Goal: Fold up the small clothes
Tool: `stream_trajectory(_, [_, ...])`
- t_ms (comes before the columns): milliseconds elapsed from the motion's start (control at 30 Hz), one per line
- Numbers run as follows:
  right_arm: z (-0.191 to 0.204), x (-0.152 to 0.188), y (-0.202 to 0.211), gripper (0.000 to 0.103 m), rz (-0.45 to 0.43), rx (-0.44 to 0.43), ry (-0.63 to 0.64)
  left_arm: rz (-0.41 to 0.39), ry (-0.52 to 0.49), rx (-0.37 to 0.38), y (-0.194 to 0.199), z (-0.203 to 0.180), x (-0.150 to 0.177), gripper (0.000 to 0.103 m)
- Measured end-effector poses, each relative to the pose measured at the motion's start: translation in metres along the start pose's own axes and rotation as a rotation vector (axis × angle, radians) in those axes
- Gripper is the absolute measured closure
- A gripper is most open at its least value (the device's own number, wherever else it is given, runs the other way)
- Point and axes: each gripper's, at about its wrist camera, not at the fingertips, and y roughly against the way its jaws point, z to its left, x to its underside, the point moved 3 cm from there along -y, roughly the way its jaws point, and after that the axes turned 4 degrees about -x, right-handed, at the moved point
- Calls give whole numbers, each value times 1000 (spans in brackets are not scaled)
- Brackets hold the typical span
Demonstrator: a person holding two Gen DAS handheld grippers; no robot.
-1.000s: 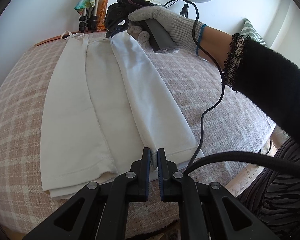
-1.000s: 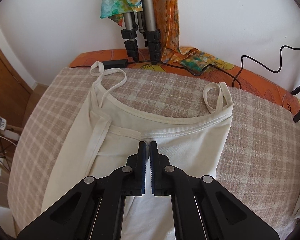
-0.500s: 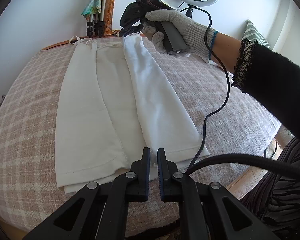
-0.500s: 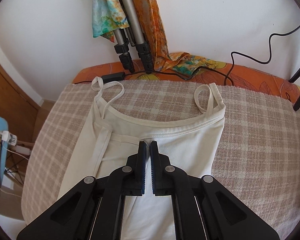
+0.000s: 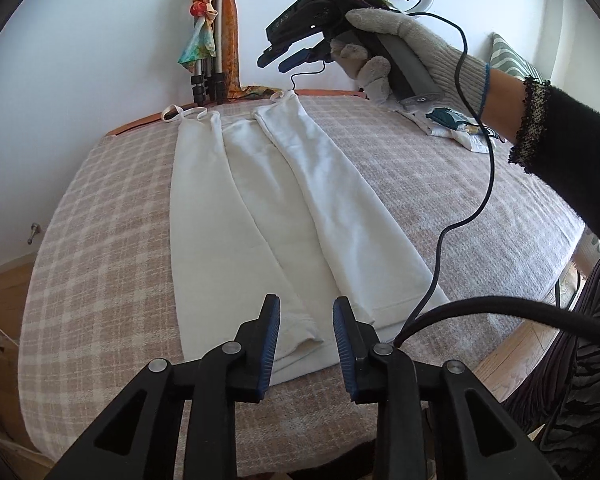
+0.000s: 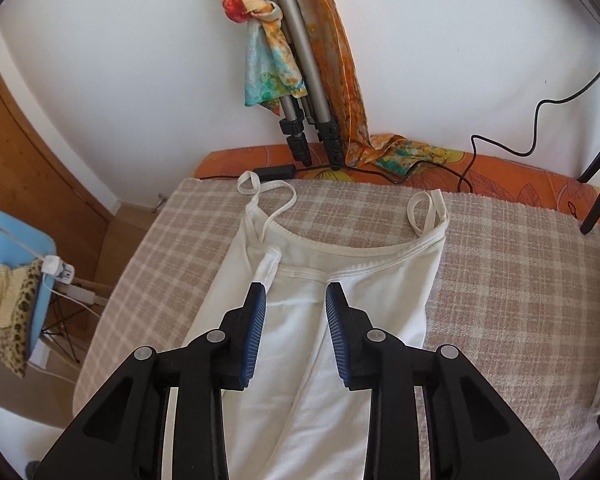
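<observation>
While it lies flat, both sides folded inward:
Checked cover (image 5: 440,184): bears white camisole (image 5: 300,208).
Camisole: looks light, limp; take hem corners.
Left gripper (image 5: 306,320): jaws just parted, empty.
Right gripper (image 6: 296,300): likewise, above neckline.

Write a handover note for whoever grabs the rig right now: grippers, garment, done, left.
Left gripper: fingers just opened, nothing between them, above the hem.
Right gripper: fingers just opened, empty, lifted above the neckline end.
White camisole: flat on the checked blanket, straps toward the wall.
Done: both long sides folded in, right panel lying over the middle.
Left: probably fold it crosswise, hem toward straps.
</observation>
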Motion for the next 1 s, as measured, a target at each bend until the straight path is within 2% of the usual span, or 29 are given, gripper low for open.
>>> stream_trajectory(133, [-3, 17, 53, 73, -51, -11, -35, -13, -20, -50, -1, 18, -1, 76])
stream_trajectory(300, [6, 66, 110, 73, -75, -4, -53, -16, 14, -81, 1, 48, 2, 76])
stream_trajectory(433, [22, 120, 134, 73, -48, 17, -44, -2, 127, -13, 9, 74, 4, 70])
stream_trajectory(500, [25, 150, 136, 73, -15, -4, -78, 14, 187, 42, 8, 83, 4, 65])
stream_trajectory(633, [26, 207, 123, 73, 80, -50, -155, 67, 307, 130, -5, 94, 11, 64])
stream_trajectory(733, [26, 242, 108, 73, 138, -72, -197, 112, 346, 176, -14, 93, 20, 64])
stream_trajectory(867, [25, 275, 97, 73, 179, -121, -246, 129, 334, 174, -14, 89, 26, 64])
stream_trajectory(933, [24, 283, 93, 72, 182, -150, -272, 129, 342, 177, -13, 90, 27, 61])
stream_trajectory(1000, [22, 285, 95, 68, 161, -184, -284, 139, 357, 190, -14, 91, 28, 61])
